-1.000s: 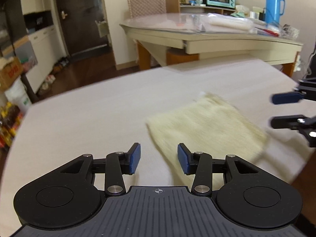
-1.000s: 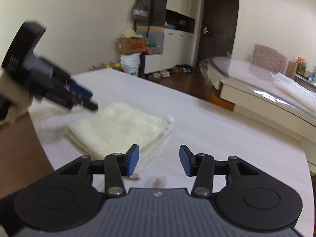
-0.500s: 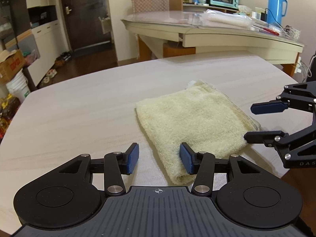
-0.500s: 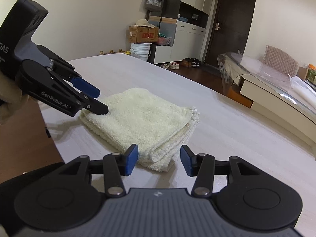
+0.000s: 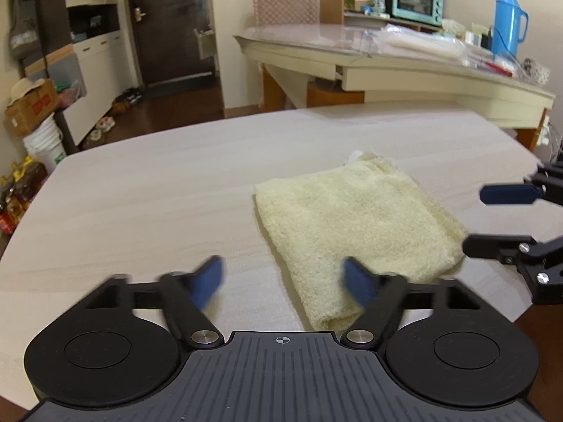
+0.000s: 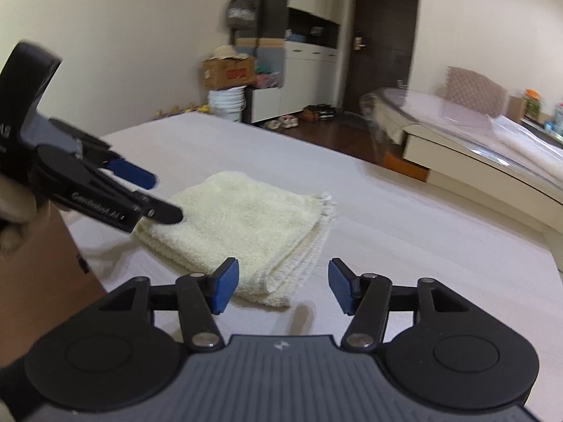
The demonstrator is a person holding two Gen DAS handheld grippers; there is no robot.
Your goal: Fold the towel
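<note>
A cream towel (image 5: 355, 225), folded into a small thick rectangle, lies flat on the pale wooden table (image 5: 158, 190). It also shows in the right wrist view (image 6: 242, 225). My left gripper (image 5: 285, 281) is open and empty, its jaws blurred and wide apart, just short of the towel's near corner. My right gripper (image 6: 283, 290) is open and empty, close to the towel's layered edge. Each gripper shows in the other's view: the right gripper (image 5: 492, 218) is beside the towel's right edge, and the left gripper (image 6: 155, 193) is over its left corner.
A second table (image 5: 387, 59) with a blue flask (image 5: 508, 21), a teal oven and plastic bags stands behind. A cardboard box (image 5: 31, 109) on a white bucket, cabinets and a dark door are at the left. The work table's edge is close to both grippers.
The left gripper's jaws have opened wider. The right gripper's jaws have opened a little too. The towel has not moved.
</note>
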